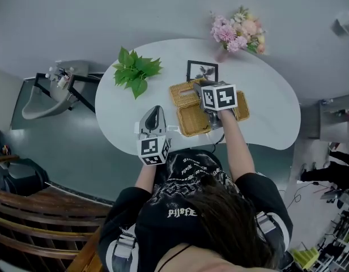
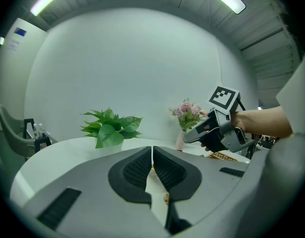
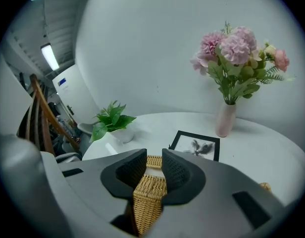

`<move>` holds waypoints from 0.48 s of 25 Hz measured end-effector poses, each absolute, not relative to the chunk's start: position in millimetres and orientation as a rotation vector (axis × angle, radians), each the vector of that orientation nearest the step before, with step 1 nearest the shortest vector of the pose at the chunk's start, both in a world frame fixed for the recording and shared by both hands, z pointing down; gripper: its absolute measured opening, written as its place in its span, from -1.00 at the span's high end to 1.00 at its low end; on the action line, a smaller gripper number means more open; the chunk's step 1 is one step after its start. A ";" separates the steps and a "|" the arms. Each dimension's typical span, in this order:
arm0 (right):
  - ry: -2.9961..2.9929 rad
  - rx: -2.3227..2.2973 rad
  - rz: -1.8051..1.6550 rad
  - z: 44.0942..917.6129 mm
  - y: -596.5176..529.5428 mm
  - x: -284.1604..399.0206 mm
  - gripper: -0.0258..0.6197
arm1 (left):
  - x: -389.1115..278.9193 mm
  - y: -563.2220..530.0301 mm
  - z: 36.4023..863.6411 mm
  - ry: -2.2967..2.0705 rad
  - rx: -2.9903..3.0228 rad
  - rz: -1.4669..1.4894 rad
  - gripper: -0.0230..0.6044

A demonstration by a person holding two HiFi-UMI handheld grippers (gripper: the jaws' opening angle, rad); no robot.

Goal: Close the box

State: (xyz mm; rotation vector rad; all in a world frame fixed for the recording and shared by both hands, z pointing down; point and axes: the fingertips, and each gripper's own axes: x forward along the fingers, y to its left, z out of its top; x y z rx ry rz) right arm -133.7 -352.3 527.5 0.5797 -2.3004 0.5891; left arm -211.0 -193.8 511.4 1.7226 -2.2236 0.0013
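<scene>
On the table — right gripper fingers astride the box edge.

Soft, even light fills the room, coming from long ceiling lamps that glow brightly in the left gripper view. Only faint shadows lie on the white tabletop. Both gripper views bulge strongly and darken to black at their round edges.

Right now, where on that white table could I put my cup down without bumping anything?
The right end of the table, between the wicker box and the edge, is bare. So is the left part between the green plant and the left tool. The middle is crowded: box, picture frame, right tool.
</scene>
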 end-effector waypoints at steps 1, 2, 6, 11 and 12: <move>-2.291 0.567 0.594 529.3 -353.3 -137.3 0.55 | -209.7 -194.1 511.1 -2.222 1.724 -0.002 0.83; -2.286 0.557 0.605 530.2 -354.1 -141.3 0.55 | -208.5 -194.5 510.1 -2.221 1.727 -0.006 0.83; -2.247 0.527 0.663 537.6 -359.7 -152.3 0.52 | -203.4 -197.6 505.7 -2.212 1.738 0.005 0.83; -2.161 0.481 0.702 550.4 -373.7 -166.6 0.46 | -203.5 -205.6 508.2 -2.209 1.725 0.039 0.83; -2.149 0.483 0.699 551.9 -377.1 -168.7 0.46 | -203.8 -206.3 507.6 -2.209 1.725 0.038 0.83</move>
